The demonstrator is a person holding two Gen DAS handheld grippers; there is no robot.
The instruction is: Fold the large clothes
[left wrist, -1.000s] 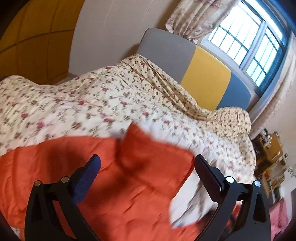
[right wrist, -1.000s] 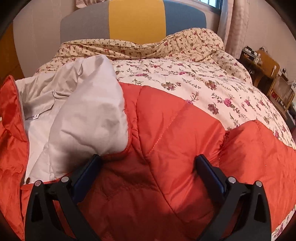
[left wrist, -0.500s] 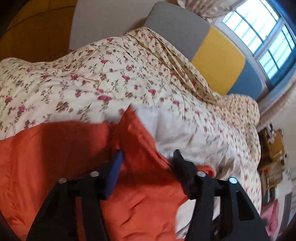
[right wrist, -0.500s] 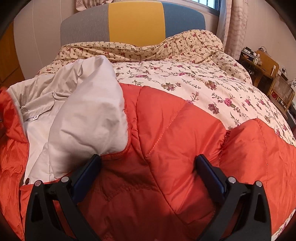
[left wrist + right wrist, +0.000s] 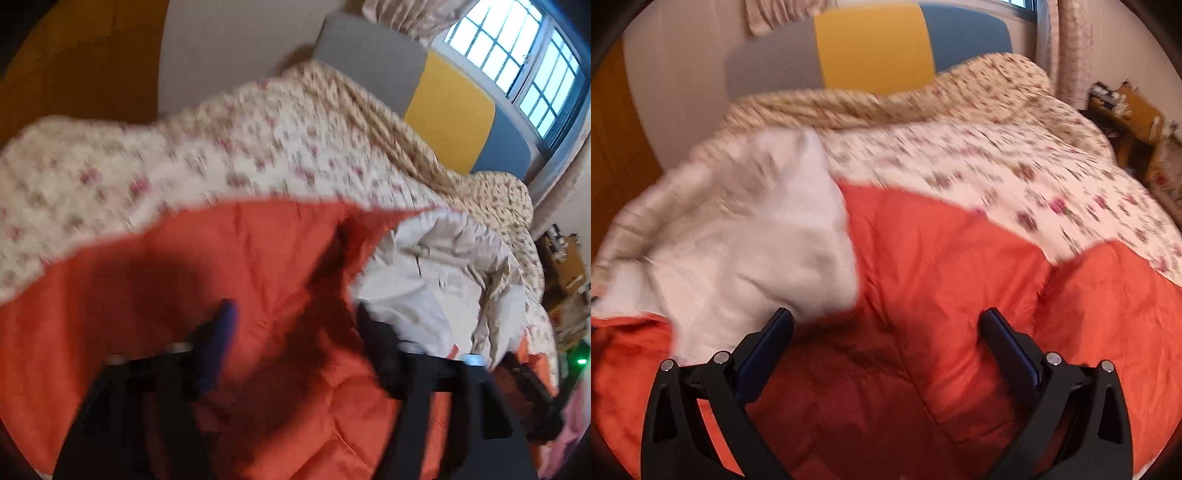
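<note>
A large orange padded jacket (image 5: pixel 258 280) with a pale grey lining (image 5: pixel 436 280) lies spread on a floral bed. In the left wrist view my left gripper (image 5: pixel 295 325) has its jaws partly closed around a thick fold of the orange fabric; the frame is blurred. In the right wrist view the jacket (image 5: pixel 942 280) fills the foreground with the lining (image 5: pixel 757 251) turned up at the left. My right gripper (image 5: pixel 886 332) is wide open just above the orange fabric and holds nothing.
A floral quilt (image 5: pixel 1015 173) covers the bed. A grey, yellow and blue headboard (image 5: pixel 871 48) stands at the back. A window (image 5: pixel 517 62) and curtains are at the far right. Wooden furniture (image 5: pixel 1134 122) stands beside the bed on the right.
My left gripper has narrowed from wide open onto a fold of orange fabric and swung, pulling it. The right view has shifted a little; its gripper stays open.
</note>
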